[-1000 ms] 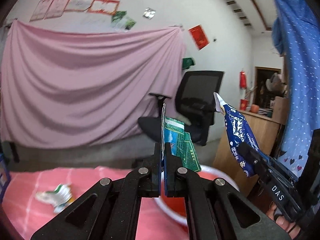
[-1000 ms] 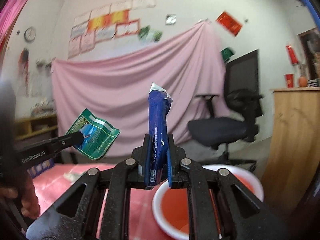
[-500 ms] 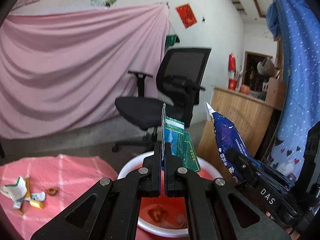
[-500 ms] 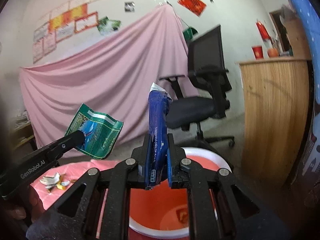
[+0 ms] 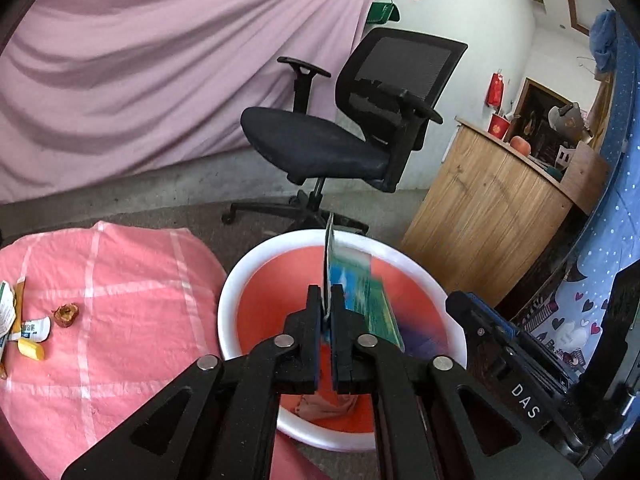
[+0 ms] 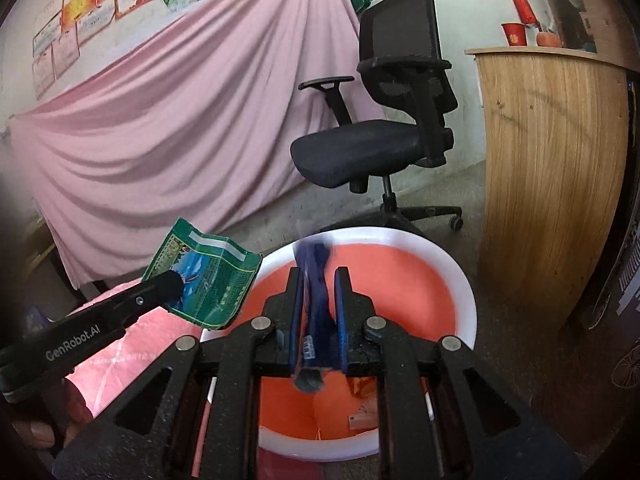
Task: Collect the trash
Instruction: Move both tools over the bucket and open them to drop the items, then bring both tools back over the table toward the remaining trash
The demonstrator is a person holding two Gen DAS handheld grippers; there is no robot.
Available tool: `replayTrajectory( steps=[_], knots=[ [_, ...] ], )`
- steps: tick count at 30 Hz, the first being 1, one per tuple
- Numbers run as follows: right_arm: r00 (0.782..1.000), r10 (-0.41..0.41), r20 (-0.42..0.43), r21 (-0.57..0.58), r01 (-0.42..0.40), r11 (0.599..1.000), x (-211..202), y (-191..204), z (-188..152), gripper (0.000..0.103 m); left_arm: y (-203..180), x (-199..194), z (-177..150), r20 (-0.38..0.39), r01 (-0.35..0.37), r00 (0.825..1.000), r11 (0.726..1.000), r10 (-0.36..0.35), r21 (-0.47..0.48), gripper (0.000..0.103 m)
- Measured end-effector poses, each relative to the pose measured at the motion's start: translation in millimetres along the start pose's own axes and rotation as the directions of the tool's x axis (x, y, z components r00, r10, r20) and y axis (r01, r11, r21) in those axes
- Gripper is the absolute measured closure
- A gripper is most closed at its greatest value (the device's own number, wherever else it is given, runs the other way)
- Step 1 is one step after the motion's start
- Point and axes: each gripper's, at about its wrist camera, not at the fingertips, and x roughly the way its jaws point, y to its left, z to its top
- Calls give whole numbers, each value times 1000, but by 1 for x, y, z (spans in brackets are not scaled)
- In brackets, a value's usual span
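While both tools hang over the round orange basin with a white rim (image 5: pixel 240 280), each has a piece of trash between its jaws, and both sets of jaws are opening. The left tool (image 5: pixel 326 300) has the flat green foil wrapper (image 5: pixel 360 292) standing upright in a narrow gap; its image is blurred, and the pads look barely parted from it. In the right wrist view this wrapper (image 6: pixel 208 280) sits at the tip of the left tool (image 6: pixel 172 284), above the basin's (image 6: pixel 460 280) left rim. The right tool (image 6: pixel 318 280) stands with a clear gap on either side of the crumpled dark blue foil packet (image 6: pixel 316 300), which is blurred and loose between the pads. Scraps already lie on the basin's bottom. On the pink checked cloth (image 5: pixel 120 300) to the left, a few torn wrappers (image 5: pixel 24 328) and 1 brown fruit core (image 5: pixel 66 314) lie near its edge.
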Motion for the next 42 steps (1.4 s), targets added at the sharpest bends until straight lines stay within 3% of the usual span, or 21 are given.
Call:
replayTrajectory(
  steps=[4,8,11,12,15,17,19,21,25,34,39,42],
  knots=[
    [1000,3,-7,1,-3,1000,3,1,2,65,7,-4,-1,5,-13,1000,1000,13,-17,71],
    [1000,13,13,-9,-13,1000,-1,5,3,53,14,-17,-4,35,-32,999,999,33,-26,70],
    [997,39,64,-14,-38,999,-10,12,7,41,22,-36,-8,95,-62,993,998,64,-28,52],
    [996,47,80,-15,-46,999,-13,15,9,38,25,-44,-9,121,-75,990,997,78,-31,46],
    [987,86,139,-32,-82,996,-23,27,13,25,36,-68,-13,194,-113,974,993,118,-38,45],
    [980,107,170,-51,-99,994,-28,36,14,16,45,-83,-16,225,-143,963,989,149,-44,39],
    [972,124,202,-72,-112,991,-33,45,15,8,52,-99,-19,262,-178,947,982,187,-56,12],
    [959,149,241,-93,-130,987,-40,56,14,0,60,-117,-24,324,-209,920,975,221,-74,6],
    [931,190,311,-123,-159,980,-53,72,12,0,80,-153,-39,425,-255,861,960,281,-118,2],
    [857,312,410,-235,-231,944,-77,121,5,0,121,-210,-69,500,-374,764,912,406,-169,2],
    [854,371,366,-307,-266,914,-71,156,-1,0,142,-229,-87,502,-443,731,881,462,-166,2],
    [862,391,322,-340,-280,898,-62,175,-3,0,158,-234,-96,485,-475,726,866,487,-159,2]
  ],
)
